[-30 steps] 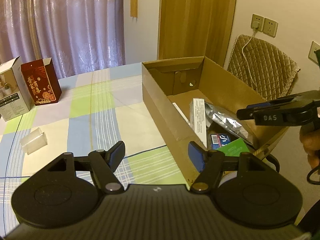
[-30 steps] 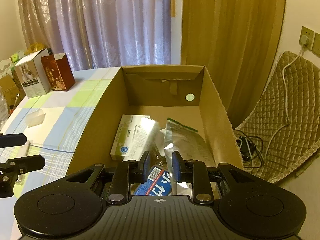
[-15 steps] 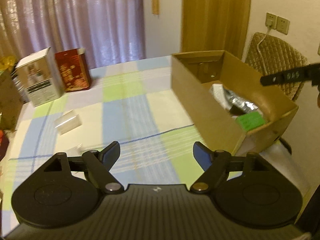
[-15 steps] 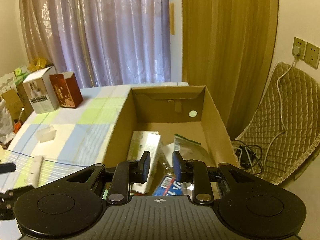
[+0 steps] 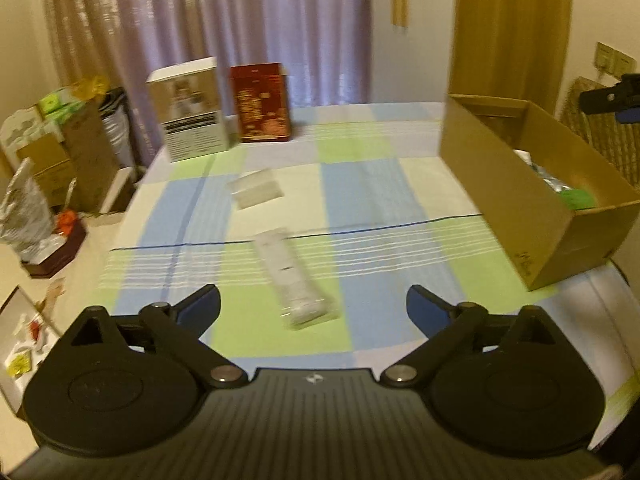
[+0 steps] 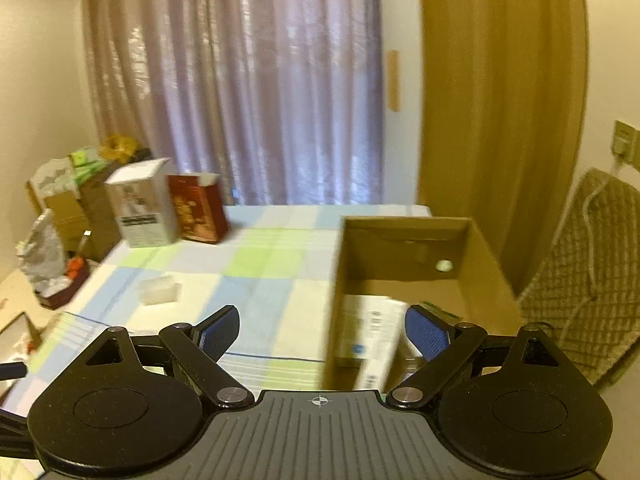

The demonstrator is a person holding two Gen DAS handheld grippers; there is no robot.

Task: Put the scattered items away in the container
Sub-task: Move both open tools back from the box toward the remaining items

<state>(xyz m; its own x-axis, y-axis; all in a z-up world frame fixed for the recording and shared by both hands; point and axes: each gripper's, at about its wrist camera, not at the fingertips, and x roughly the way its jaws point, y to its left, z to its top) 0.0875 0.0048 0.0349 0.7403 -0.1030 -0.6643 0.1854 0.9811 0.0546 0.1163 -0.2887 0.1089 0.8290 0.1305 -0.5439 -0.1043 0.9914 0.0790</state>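
Swinging away from the cardboard box (image 5: 532,204), the left gripper (image 5: 313,304), spread wide and empty, now faces a clear-wrapped packet (image 5: 294,280) just ahead, while the right gripper (image 6: 322,334) has released and sprung apart beside the box, so another pickup looks due.

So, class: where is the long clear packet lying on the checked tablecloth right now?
In the left wrist view the long clear packet lies on the tablecloth, just ahead of the open left gripper, nearer than the small clear box and left of the cardboard box.
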